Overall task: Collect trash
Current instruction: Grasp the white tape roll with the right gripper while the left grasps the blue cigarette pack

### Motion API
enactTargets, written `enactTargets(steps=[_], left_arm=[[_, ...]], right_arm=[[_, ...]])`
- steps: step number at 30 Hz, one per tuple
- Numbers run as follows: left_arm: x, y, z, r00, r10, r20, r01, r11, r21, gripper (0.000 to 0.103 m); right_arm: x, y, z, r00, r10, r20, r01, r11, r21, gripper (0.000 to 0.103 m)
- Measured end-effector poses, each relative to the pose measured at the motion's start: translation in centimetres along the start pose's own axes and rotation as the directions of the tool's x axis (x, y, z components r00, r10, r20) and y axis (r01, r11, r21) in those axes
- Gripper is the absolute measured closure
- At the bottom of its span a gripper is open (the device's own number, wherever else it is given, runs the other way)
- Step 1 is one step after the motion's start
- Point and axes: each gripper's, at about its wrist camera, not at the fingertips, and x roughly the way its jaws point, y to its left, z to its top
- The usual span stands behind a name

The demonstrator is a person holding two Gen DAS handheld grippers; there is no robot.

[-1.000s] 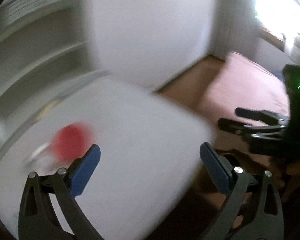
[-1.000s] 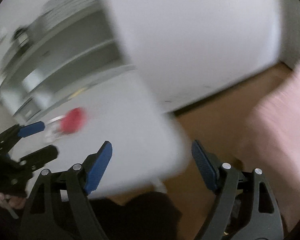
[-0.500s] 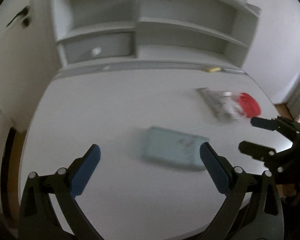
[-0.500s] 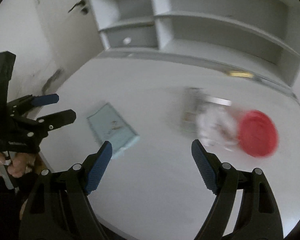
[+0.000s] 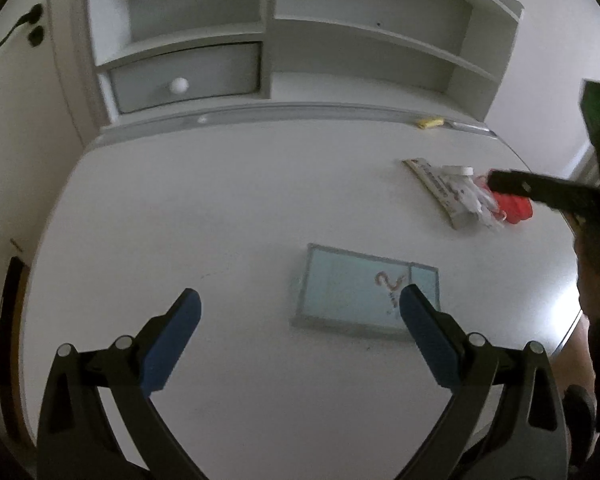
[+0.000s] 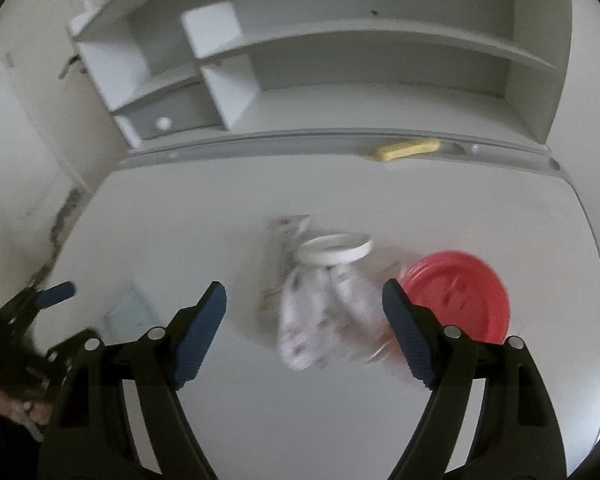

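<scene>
Your left claw [image 5: 299, 306] hangs wide open above the white table [image 5: 180, 208]. A pale blue card [image 5: 348, 292] lies flat just ahead. Farther right, a crumpled wrapper [image 5: 450, 192] touches a red lid [image 5: 514, 208].

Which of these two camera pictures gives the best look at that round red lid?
The right wrist view: the red lid lies close and almost whole beside crumpled wrappers. In the left wrist view it is small, far off, partly hidden behind the other gripper's finger.
</scene>
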Motion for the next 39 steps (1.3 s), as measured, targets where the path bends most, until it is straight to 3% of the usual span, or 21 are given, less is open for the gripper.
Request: enactTargets(steps=[12,13,15,16,22,27,30,32,36,39], left_arm=[[1.8,-1.1,1.8,0.999,-0.033,-0.029,0.035,0.997,0.073,0.007],[1.8,-1.0,1.8,0.999,-0.032,-0.033,0.034,0.997,0.073,0.007],[1.9,-0.9,1.7,0.999,-0.027,-0.035,0.029,0.997,0.076,0.007],[1.9,-0.9,1.7,0.999,-0.022,-0.036,0.025,0.997,0.075,0.007],[2.1,-0.9,1.4,0.998,-0.026,-0.052,0.030,0.997,0.069,0.007],[0.8,-1.5,0.8,0.995,-0.076,-0.067,0.082,0.993,0.086,0.007],[1.1,-2.8,0.5,0.984,-0.147,-0.103,0.163,0.972,0.170,0.007],[1.2,-3.6,0.4,0.984,-0.138,-0.110,0.161,0.957,0.241,0.007],[-0.5,-3.9,0.3,0.978,-0.187,-0.090,0.207,0.889,0.409,0.007],[-0.1,-3.4,0.9,0.981,-0.154,-0.118,0.193,0.847,0.495,0.007]], right_arm=[[4.8,0.0,2.6,0.993,-0.072,-0.091,0.066,0.995,-0.069,0.036],[5.0,0.0,2.6,0.992,-0.078,-0.097,0.072,0.995,-0.069,0.038],[5.4,-0.3,2.5,0.991,-0.082,-0.107,0.076,0.995,-0.062,0.055],[5.4,-0.4,2.5,0.991,-0.079,-0.107,0.073,0.996,-0.057,0.055],[3.7,-0.6,2.5,0.997,-0.053,-0.047,0.052,0.998,-0.032,0.057],[1.0,-1.0,2.0,0.999,-0.039,-0.002,0.039,0.999,-0.019,0.056],[-0.6,-1.1,1.3,0.999,-0.026,0.019,0.026,1.000,-0.015,0.056],[-1.2,-1.2,0.8,0.999,-0.024,0.024,0.024,1.000,-0.013,0.056],[-2.8,-1.2,-0.8,0.999,-0.021,0.032,0.022,1.000,-0.021,0.056],[-3.6,-1.3,-1.6,0.999,-0.020,0.040,0.020,1.000,-0.019,0.056]])
